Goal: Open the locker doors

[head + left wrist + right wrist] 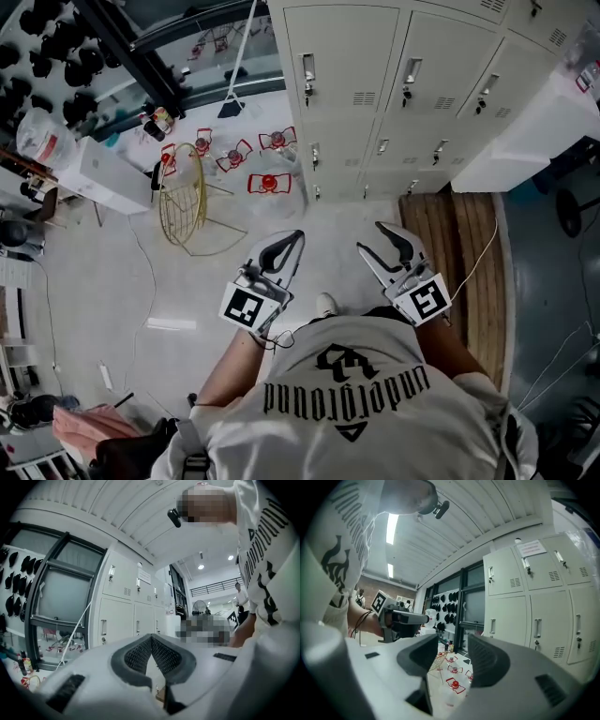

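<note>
The bank of pale lockers point(412, 84) stands ahead of me, and every door I can see is closed, each with a small handle point(308, 79) and lock. Both grippers hang at waist height, short of the lockers and touching nothing. My left gripper point(292, 240) has its jaw tips pressed together and holds nothing; in its own view the left gripper point(151, 637) points toward the lockers point(117, 616). My right gripper point(377, 240) stands open and empty. In the right gripper view, the right gripper point(453, 651) shows a clear gap, with the lockers point(534, 616) to its right.
A gold wire stool point(184, 202) and several red-capped fittings point(269, 183) lie on the floor left of the lockers. A wooden pallet point(450, 234) sits by the locker base on the right, with a large white box point(525, 141) over it. A black frame point(131, 56) stands at the far left.
</note>
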Action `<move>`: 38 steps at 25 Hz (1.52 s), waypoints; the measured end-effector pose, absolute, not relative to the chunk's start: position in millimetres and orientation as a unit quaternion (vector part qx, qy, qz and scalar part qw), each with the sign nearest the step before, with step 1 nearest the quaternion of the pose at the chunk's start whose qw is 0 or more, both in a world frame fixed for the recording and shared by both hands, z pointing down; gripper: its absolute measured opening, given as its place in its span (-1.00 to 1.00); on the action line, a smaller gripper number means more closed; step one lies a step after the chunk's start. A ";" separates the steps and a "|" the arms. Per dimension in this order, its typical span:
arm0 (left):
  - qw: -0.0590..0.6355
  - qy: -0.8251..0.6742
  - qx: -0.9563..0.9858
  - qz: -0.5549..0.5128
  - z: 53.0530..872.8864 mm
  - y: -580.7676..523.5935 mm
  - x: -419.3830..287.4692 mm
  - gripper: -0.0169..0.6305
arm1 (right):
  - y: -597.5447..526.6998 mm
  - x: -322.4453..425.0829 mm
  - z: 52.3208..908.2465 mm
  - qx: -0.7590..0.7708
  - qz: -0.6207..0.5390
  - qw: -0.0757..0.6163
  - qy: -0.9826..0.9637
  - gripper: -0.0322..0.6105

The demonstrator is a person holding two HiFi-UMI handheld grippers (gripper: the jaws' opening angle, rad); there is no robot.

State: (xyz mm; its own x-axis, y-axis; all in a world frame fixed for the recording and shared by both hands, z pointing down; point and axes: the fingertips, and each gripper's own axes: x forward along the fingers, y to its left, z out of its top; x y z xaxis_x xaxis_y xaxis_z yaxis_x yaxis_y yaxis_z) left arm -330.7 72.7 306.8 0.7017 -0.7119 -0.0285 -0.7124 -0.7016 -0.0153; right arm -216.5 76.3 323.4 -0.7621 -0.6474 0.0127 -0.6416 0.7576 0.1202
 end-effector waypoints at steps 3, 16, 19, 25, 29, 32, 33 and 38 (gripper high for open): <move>0.014 0.393 -0.919 0.012 308.1 67.0 -343.8 -0.93 | 67.6 -232.7 326.4 0.333 -0.056 0.030 -0.941 -0.26; -0.006 0.423 -0.906 -0.007 340.4 -3.0 -360.3 -0.92 | -20.9 -252.0 376.3 0.302 -0.029 0.059 -0.951 -0.30; -0.015 0.429 -0.903 -0.021 356.1 -28.7 -357.9 -0.92 | -51.6 -254.7 398.5 0.287 -0.015 0.068 -0.955 -0.30; -0.031 0.445 -0.894 -0.037 386.8 -93.7 -358.7 -0.92 | -123.5 -258.4 434.1 0.261 -0.007 0.076 -0.962 -0.30; -0.037 0.460 -0.885 -0.055 417.4 -141.0 -362.9 -0.92 | -177.1 -262.5 468.4 0.250 0.010 0.094 -0.964 -0.30; -0.040 0.469 -0.880 -0.062 443.4 -175.8 -367.2 -0.92 | -218.7 -268.8 499.2 0.246 0.014 0.101 -0.964 -0.30; -0.043 0.473 -0.878 -0.063 453.2 -185.9 -369.0 -0.92 | -230.7 -271.4 511.8 0.245 0.017 0.106 -0.964 -0.30; -0.070 0.491 -0.864 -0.086 509.1 -219.2 -377.6 -0.92 | -269.3 -286.6 576.6 0.224 0.046 0.134 -0.964 -0.29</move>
